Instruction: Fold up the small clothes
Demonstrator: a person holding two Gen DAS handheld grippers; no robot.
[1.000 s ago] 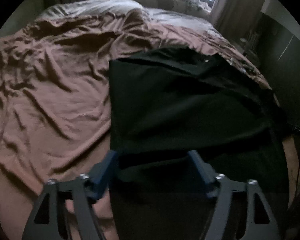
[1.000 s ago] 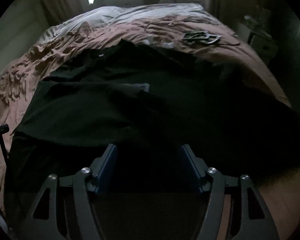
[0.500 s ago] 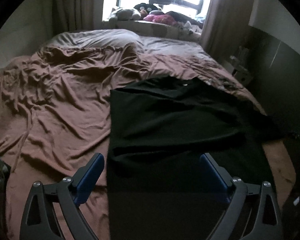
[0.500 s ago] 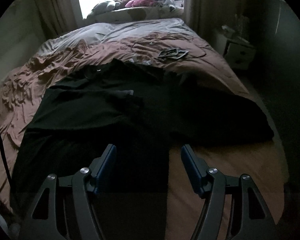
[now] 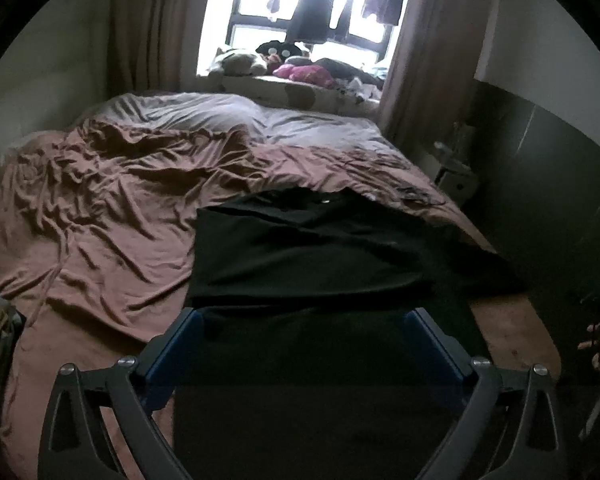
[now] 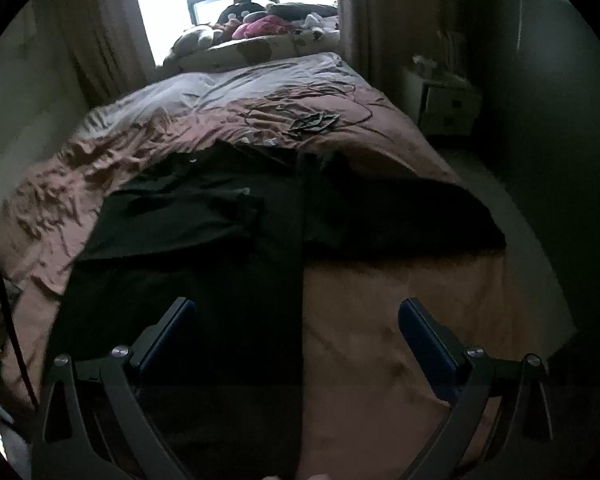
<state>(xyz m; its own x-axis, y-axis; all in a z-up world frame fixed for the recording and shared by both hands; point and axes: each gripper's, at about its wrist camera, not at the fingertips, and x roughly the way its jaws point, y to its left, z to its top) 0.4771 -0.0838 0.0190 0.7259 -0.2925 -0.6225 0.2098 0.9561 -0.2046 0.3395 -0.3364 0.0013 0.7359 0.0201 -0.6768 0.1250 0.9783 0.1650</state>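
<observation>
A black garment (image 5: 308, 252) lies spread on the brown bed sheet (image 5: 100, 220), its left part folded over the middle; a sleeve sticks out to the right (image 6: 412, 216). My left gripper (image 5: 304, 318) hangs above the garment's near edge, its jaws still opening, nothing pinched between the blue pads. My right gripper (image 6: 298, 308) hovers over the garment's right near edge (image 6: 220, 320) and bare sheet, jaws opening wide, with nothing held. Both grippers stand back from the cloth.
The rumpled sheet covers the bed's left half and far end, where a grey pillow area (image 5: 228, 116) lies. Soft toys (image 5: 276, 60) sit under the window. A dark small item (image 6: 312, 122) and a cord lie on the sheet. A white nightstand (image 6: 444, 108) stands right.
Both grippers have let go of the garment, opened wide, and pulled back and up from the bed. The window and far wall have come into view.
</observation>
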